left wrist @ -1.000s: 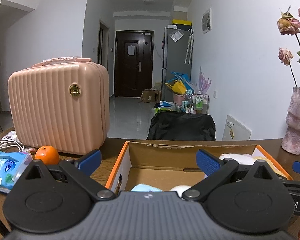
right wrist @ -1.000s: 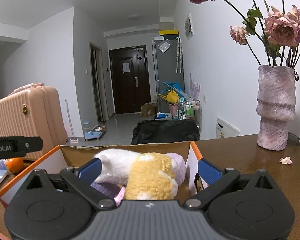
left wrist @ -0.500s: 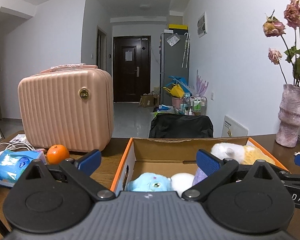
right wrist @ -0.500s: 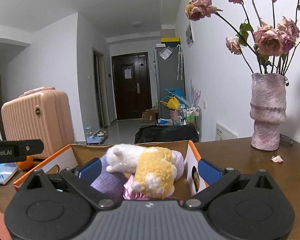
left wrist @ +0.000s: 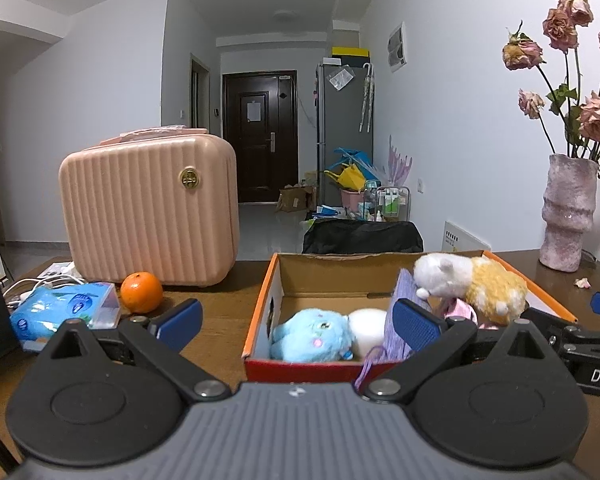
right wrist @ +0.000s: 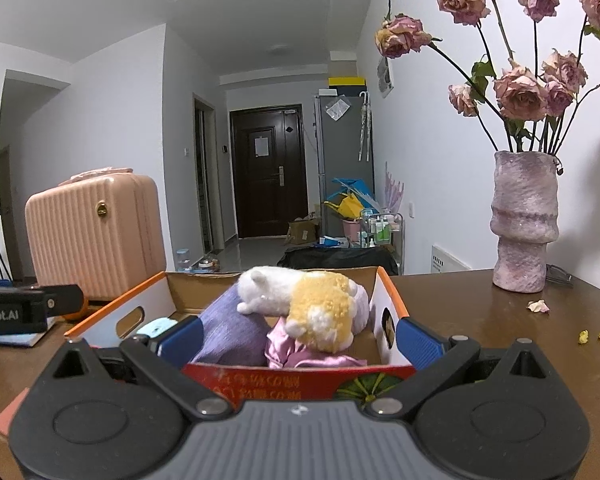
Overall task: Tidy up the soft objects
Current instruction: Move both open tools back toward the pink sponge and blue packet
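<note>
Both grippers, left (left wrist: 296,322) and right (right wrist: 298,336), have jaws spread wide and hold nothing. The plush toys (right wrist: 308,304) are all sitting in the box (right wrist: 388,304) on the table (right wrist: 480,312).

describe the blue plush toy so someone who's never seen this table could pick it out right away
On the brown table sits an open cardboard box with orange edges. The blue plush toy lies in its near left corner, beside a white ball-like plush. It is the only light-blue fuzzy thing in the box, with small pink marks on it.
</note>
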### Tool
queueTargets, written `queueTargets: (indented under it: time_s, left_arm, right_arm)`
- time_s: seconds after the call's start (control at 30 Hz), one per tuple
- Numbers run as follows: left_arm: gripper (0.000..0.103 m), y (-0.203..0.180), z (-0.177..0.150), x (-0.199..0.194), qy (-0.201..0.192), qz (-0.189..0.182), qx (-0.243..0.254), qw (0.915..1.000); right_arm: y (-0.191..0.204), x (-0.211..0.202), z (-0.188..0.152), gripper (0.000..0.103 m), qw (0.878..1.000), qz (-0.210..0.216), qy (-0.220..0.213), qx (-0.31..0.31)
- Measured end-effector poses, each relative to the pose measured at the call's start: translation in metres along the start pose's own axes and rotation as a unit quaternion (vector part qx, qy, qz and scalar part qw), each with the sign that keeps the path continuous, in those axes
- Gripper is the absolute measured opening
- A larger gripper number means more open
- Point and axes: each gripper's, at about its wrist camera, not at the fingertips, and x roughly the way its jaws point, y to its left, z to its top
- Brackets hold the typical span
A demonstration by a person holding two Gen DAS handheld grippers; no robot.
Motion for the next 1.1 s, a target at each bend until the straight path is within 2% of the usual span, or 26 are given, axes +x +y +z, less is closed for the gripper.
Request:
queueTargets:
  time_s: [0.63, 1.1]
  left_arm:
    - [0.103, 0.017, -0.027, -0.065, 0.011, -0.026, 0.003, 0.9996]
    - [0.103, 0.035, -0.052, -0.104, 0.025, -0.026, 0.012, 0.9993]
  right_arm:
    - [0.012, -0.059, -0.023, 0.103, 1.000, 0.017, 0.013, -0.010]
    - [0.026, -0.096, -0.041, 0.103, 0.998, 0.039, 0.034, -0.030]
